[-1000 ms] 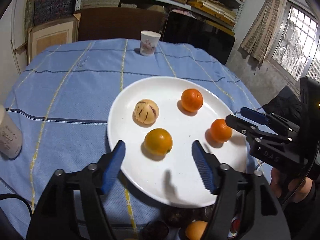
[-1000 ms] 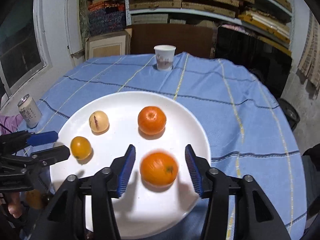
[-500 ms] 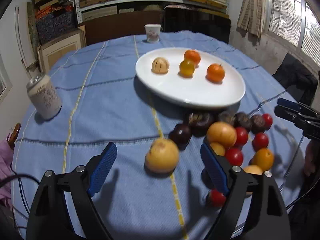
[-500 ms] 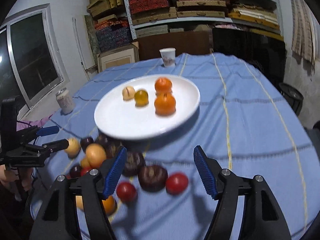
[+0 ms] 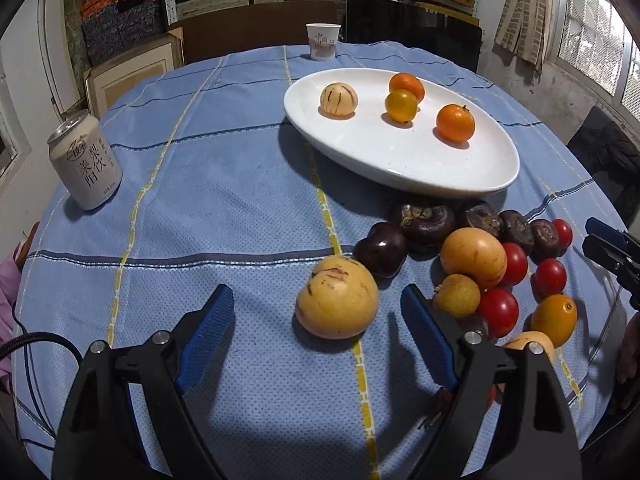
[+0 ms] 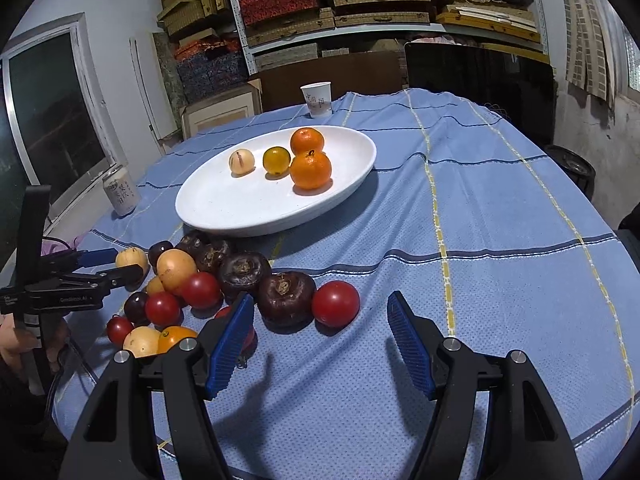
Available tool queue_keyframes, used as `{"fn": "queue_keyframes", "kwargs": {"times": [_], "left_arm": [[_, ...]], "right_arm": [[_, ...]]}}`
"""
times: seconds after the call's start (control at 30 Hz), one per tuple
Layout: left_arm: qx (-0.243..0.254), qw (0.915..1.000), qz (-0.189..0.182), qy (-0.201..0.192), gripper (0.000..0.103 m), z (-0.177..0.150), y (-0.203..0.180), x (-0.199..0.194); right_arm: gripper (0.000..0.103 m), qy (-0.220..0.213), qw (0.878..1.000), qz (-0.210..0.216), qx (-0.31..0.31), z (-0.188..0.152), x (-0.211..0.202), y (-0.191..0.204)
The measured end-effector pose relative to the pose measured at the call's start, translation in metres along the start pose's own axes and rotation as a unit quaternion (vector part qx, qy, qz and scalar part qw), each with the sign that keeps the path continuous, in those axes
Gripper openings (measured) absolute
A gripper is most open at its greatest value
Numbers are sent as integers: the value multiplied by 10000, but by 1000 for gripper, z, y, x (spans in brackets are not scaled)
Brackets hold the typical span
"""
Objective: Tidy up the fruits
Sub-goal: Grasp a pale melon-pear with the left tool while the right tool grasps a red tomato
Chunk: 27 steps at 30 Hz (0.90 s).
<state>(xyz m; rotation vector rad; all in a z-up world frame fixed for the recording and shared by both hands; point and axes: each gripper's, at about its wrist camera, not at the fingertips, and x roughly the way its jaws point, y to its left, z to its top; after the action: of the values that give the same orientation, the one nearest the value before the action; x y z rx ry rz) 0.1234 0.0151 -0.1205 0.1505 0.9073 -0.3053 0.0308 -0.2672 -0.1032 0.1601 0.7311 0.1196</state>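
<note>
Both tongs have pulled back from the glossy white oval plate to the loose fruit pile on the blue woven tabletop cloth. The left tongs, jaws just widened then eased, gape empty around a round streaked yellow melon without touching. The right tongs, jaws recently opened, stand empty near a smooth red tomato; the plate holds two dimpled orange tangerines, a small yellow-green round fruit and a pale streaked round fruit.

The left gripper and the right gripper both pointed downward with blue-padded jaws standing apart and nothing pressed between them, the left jaws having just closed a little after opening, the right having just opened, each handle held by a hand.
</note>
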Motion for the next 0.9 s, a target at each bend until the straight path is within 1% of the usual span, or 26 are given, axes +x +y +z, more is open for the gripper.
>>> {"fn": "queue_keyframes", "kwargs": {"times": [0.07, 0.1, 0.13, 0.2, 0.33, 0.37, 0.43, 0.5, 0.6, 0.63, 0.67, 0.7, 0.8, 0.87, 0.9], "left_arm": [[-15, 9999, -127, 114, 43, 0, 0, 5], [-17, 9997, -190, 132, 39, 1, -1, 6], [9, 9999, -113, 98, 39, 0, -2, 4], [14, 10000, -98, -6, 39, 0, -2, 0], [-227, 9985, -260, -435, 39, -2, 6, -16], [-297, 9975, -290, -569, 39, -3, 9, -21], [-372, 9964, -316, -700, 39, -3, 12, -26], [-419, 9960, -345, -716, 39, -3, 14, -27], [-464, 9958, -396, -683, 39, -2, 16, -25], [-473, 9957, -414, -683, 39, -3, 16, -25], [-482, 9956, -435, -682, 39, -3, 16, -25], [-488, 9955, -443, -684, 39, -4, 17, -25], [-498, 9954, -468, -679, 39, -4, 17, -24], [-507, 9954, -481, -653, 39, -4, 17, -23], [-512, 9954, -487, -644, 39, -4, 18, -23]], "right_arm": [[70, 16, 10000, 10, 12, 0, 1, 0], [70, 24, 10000, 16, 21, 0, 1, -1], [70, 25, 10000, 14, 32, 0, 1, -1], [70, 27, 10000, 13, 37, 0, 1, -1], [70, 43, 10000, -21, 33, -1, 2, -1], [70, 59, 10000, -49, 29, -1, 2, -1], [70, 145, 9997, -180, 21, 1, 5, 0], [70, 331, 9987, -394, -26, 4, 10, 1], [70, 637, 9960, -591, -213, 8, 21, 3], [67, 707, 9944, -727, -288, 8, 24, 4], [59, 780, 9928, -841, -346, 9, 27, 3], [56, 895, 9912, -896, -389, 9, 30, 3], [54, 1067, 9893, -867, -496, 7, 33, 3], [50, 1139, 9866, -918, -716, 6, 34, 9], [50, 1140, 9861, -917, -791, 7, 34, 11]]}}
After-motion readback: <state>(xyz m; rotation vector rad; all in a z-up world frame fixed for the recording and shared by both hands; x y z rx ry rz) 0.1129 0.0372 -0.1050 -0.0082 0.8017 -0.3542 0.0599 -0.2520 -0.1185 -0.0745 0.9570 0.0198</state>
